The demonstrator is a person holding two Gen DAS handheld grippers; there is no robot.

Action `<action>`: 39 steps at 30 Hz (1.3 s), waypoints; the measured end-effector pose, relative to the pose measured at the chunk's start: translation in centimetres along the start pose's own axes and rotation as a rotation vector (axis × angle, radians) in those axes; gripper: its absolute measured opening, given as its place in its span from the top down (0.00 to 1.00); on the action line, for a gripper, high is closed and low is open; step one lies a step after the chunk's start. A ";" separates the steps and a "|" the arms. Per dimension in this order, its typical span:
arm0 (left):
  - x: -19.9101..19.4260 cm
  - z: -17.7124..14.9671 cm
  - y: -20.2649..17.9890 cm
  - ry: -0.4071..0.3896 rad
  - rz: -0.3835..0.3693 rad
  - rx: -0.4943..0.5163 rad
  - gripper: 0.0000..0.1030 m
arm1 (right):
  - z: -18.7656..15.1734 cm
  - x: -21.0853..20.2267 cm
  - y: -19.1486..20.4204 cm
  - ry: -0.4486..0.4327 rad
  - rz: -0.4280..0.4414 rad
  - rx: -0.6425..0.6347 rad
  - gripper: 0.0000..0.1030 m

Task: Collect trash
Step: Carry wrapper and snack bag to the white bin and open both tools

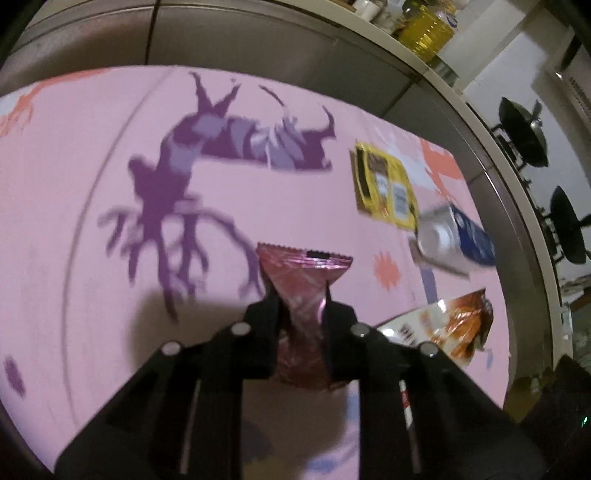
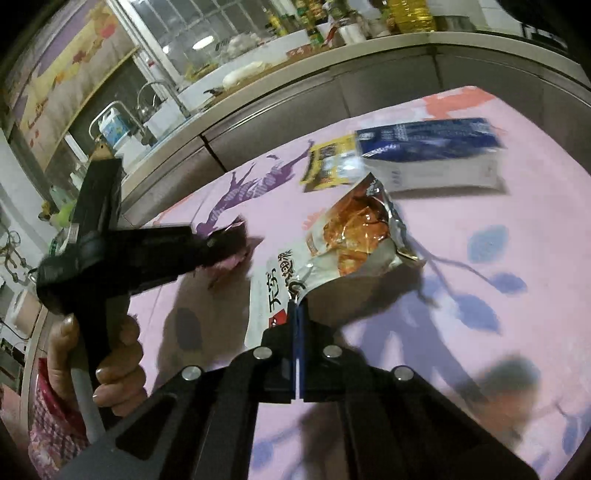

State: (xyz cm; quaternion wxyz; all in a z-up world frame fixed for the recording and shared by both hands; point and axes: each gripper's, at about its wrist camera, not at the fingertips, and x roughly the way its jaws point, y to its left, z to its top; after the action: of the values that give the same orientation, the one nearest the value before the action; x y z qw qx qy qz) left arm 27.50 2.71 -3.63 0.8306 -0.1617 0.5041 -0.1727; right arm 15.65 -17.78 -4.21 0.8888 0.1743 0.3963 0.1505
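Left gripper [image 1: 301,310] clamps a pink-red foil wrapper [image 1: 304,280], jaws pinched on its middle, serrated top edge fanning out above the fingers, lower end hanging between the arms. Left wrist view: wrapper sits centre frame over a pink tablecloth [image 1: 74,184] with a purple deer print [image 1: 207,155].

Right gripper [image 2: 297,314] is fully closed, blue pads together, nipping the bottom edge of an orange-and-white snack bag [image 2: 332,243]. Bag lies crumpled on the cloth, torn silver mouth pointing to upper right of the right wrist frame; same bag shows at lower right in the left view [image 1: 454,325].

Other trash on the cloth: yellow packet [image 1: 384,184] right of centre in the left view, also upper centre in the right view [image 2: 330,166]; blue-and-white carton [image 1: 454,240] lying on its side just below and right of the yellow packet, blurred, upper right in the right view [image 2: 432,155].

Right view, left side: a hand [image 2: 107,354] grips the left gripper's handle; patterned sleeve [image 2: 55,424] at lower left. Kitchen counter [image 2: 332,62] runs across the top, oil bottle [image 1: 424,33] on it.
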 end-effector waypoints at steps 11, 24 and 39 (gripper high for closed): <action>0.7 -5.9 -13.6 0.102 -0.153 0.255 0.83 | -3.9 -10.9 -9.7 -0.182 -0.140 0.175 1.00; 9.6 -11.8 -41.6 0.266 -0.361 0.627 0.83 | -6.3 -22.7 -25.2 -0.376 -0.470 0.313 1.00; 21.0 -14.5 -47.2 0.442 -0.308 0.555 0.51 | -5.1 -17.7 -30.0 -0.098 -0.558 0.089 1.00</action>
State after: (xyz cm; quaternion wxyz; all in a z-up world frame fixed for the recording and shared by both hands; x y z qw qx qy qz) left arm 17.80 -50.02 -5.46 0.6785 0.0364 0.5749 -0.4559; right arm 4.33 -50.79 -8.68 0.9054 0.1042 0.3917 -0.1262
